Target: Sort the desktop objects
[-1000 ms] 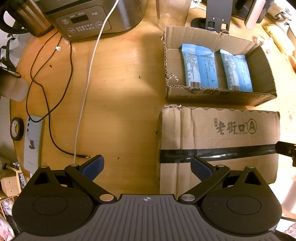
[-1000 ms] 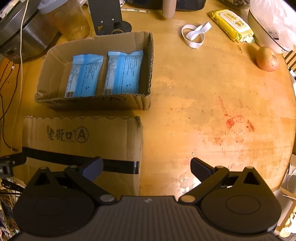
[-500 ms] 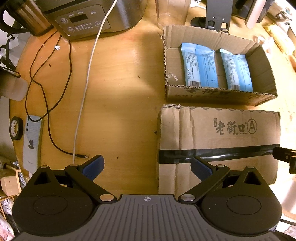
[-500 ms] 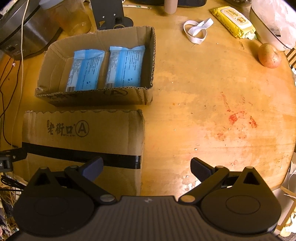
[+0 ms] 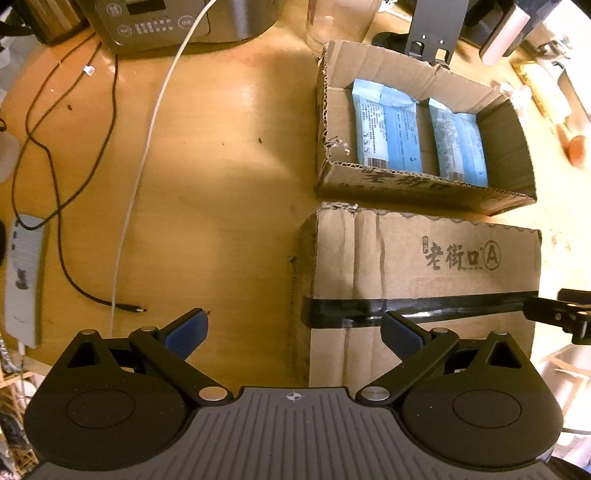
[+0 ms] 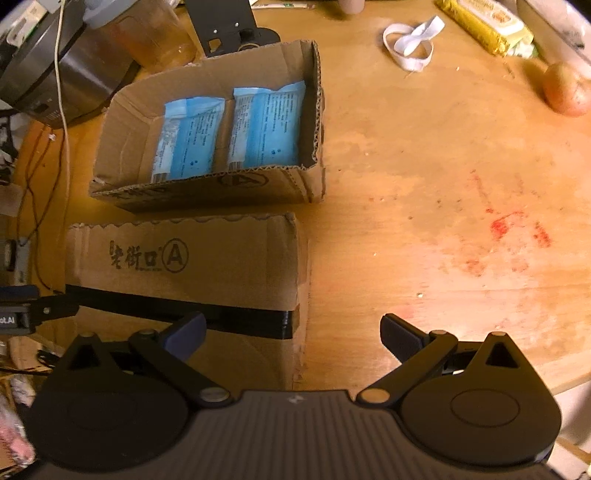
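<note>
An open cardboard box [image 5: 325,110] [image 6: 122,122] holds two blue packets [image 5: 388,129] [image 6: 266,125] lying side by side. In front of it lies a closed cardboard box [image 5: 424,266] [image 6: 184,258] with a black tape band. My left gripper [image 5: 293,334] is open and empty, straddling the closed box's left edge from above. My right gripper [image 6: 293,334] is open and empty, straddling that box's right edge. Each gripper's tip shows at the edge of the other's view.
The round wooden table [image 5: 203,184] carries a rice cooker [image 5: 177,18], black and white cables [image 5: 129,206], a grey remote [image 5: 24,280], a glass jar [image 6: 147,37], a black stand [image 6: 229,26], a white band [image 6: 410,40], a yellow wipes pack [image 6: 484,22] and an apple [image 6: 567,90].
Both grippers have moved slightly forward toward the boxes. Their jaws stay open and the boxes have not moved.
</note>
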Motion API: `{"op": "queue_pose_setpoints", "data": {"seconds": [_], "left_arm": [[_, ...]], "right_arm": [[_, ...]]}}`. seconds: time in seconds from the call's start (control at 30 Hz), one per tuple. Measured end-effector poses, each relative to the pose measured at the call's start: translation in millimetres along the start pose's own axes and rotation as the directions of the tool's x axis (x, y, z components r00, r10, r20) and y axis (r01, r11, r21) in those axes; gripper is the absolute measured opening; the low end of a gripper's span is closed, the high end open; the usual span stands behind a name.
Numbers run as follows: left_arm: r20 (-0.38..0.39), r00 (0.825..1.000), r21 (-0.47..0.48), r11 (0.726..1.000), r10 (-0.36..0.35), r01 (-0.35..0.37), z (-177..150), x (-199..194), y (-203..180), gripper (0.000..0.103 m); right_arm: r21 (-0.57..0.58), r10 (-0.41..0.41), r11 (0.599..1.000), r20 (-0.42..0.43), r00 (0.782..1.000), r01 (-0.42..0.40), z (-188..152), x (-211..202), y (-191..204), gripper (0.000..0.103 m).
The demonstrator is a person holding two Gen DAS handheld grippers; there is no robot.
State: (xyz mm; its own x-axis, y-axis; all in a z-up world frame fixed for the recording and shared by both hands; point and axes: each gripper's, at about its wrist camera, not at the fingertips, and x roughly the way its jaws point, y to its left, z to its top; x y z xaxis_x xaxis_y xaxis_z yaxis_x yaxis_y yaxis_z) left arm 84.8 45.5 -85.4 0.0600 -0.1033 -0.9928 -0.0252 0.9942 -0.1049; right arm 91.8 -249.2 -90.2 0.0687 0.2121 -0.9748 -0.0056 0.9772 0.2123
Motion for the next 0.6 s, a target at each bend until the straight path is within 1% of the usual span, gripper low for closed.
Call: {"op": "queue_pose_setpoints", "data": {"seconds": [0.07,0.17,0.23,0.3,0.37,0.4,0.43,0.53,0.57,0.6], "left_arm": [[-0.004,0.999,-0.003,0.999,-0.034,0.034,0,3,6,0.103],[-0.010,0.994,-0.006,0.994,-0.109,0.109,0,9,15,0.103],[-0.009,0.987,-0.008,0.987,-0.159,0.159,0,13,22,0.103],[-0.001,0.977,-0.015,0.977,-0.215,0.215,0,16,29,0.103],[0.011,0.961,-0.024,0.961,-0.276,0.277,0,19,37,0.103],[0.021,0.950,-0.029,0.949,-0.312,0.313,0,20,41,0.103],[0.030,0.937,-0.031,0.937,-0.347,0.348,-1,21,44,0.103],[0.041,0.909,-0.028,0.909,-0.414,0.415,-1,24,51,0.103],[0.044,0.897,-0.024,0.898,-0.439,0.440,-1,25,52,0.103],[0.045,0.882,-0.018,0.882,-0.469,0.471,-1,27,53,0.103]], "right_arm": [[0.008,0.044,0.999,0.000,0.999,-0.044,0,2,-6,0.103],[0.024,0.121,0.992,0.008,0.993,-0.122,-1,4,-17,0.103],[0.035,0.172,0.984,0.015,0.985,-0.173,-2,5,-25,0.103],[0.038,0.226,0.973,0.025,0.974,-0.227,-2,7,-33,0.103],[0.039,0.277,0.960,0.035,0.960,-0.278,-3,9,-41,0.103],[0.039,0.306,0.951,0.041,0.951,-0.307,-3,10,-45,0.103],[0.041,0.338,0.940,0.043,0.940,-0.339,-3,12,-49,0.103],[0.047,0.430,0.900,0.049,0.901,-0.433,-4,17,-60,0.103],[0.047,0.452,0.890,0.052,0.891,-0.454,-5,19,-64,0.103],[0.048,0.472,0.879,0.054,0.880,-0.475,-6,20,-67,0.103]]}}
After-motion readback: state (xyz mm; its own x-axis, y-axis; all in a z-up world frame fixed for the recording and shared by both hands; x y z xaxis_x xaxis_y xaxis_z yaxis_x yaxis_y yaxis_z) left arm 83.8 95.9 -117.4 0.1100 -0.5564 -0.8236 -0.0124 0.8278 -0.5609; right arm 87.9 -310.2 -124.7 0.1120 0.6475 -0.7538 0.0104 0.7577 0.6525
